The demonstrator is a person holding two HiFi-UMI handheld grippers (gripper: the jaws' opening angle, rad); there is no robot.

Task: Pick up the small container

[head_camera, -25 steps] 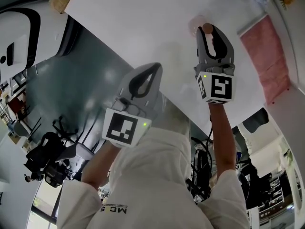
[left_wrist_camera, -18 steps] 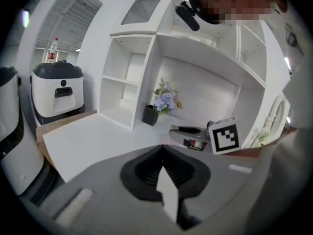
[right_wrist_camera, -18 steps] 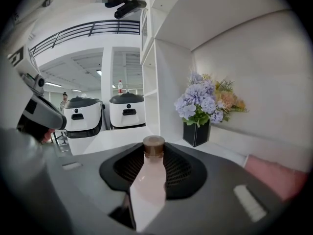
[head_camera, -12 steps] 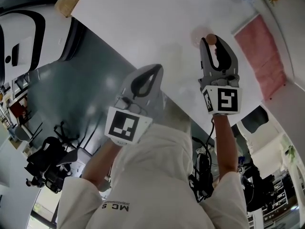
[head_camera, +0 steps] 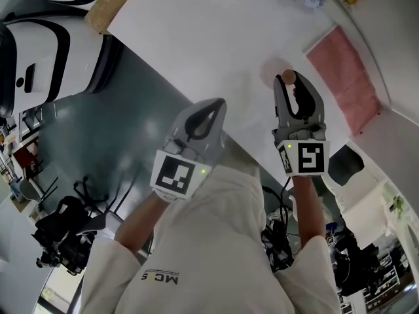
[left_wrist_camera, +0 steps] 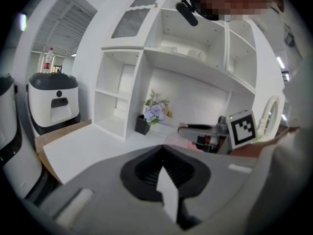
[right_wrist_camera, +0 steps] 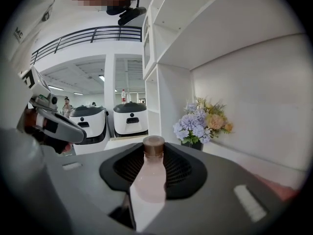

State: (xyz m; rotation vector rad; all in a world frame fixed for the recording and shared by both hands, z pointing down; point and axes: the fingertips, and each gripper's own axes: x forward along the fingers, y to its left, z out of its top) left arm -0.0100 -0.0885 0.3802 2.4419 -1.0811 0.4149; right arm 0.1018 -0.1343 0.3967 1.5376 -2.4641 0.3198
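Step in hand: grasp made, lift is next.

Right gripper [right_wrist_camera: 154, 153]: jaws clamped on the small pale-pink plastic container with a brown round cap [right_wrist_camera: 149, 180]. The body sits between the ribbed black pads and the cap pokes out past the tips.

In the head view the cap shows at the jaw tips above the white table [head_camera: 196, 31], near a pink cloth [head_camera: 344, 77]. I cannot tell whether the base is clear of the tabletop.

Left gripper [head_camera: 218, 103]: jaws together with nothing in them, held over the table's near edge, well apart from the container.

Next move, as I judge it: raise the right gripper straight up with the grip steady and the container upright. The body looks smooth and narrows toward the neck, so it could slip.
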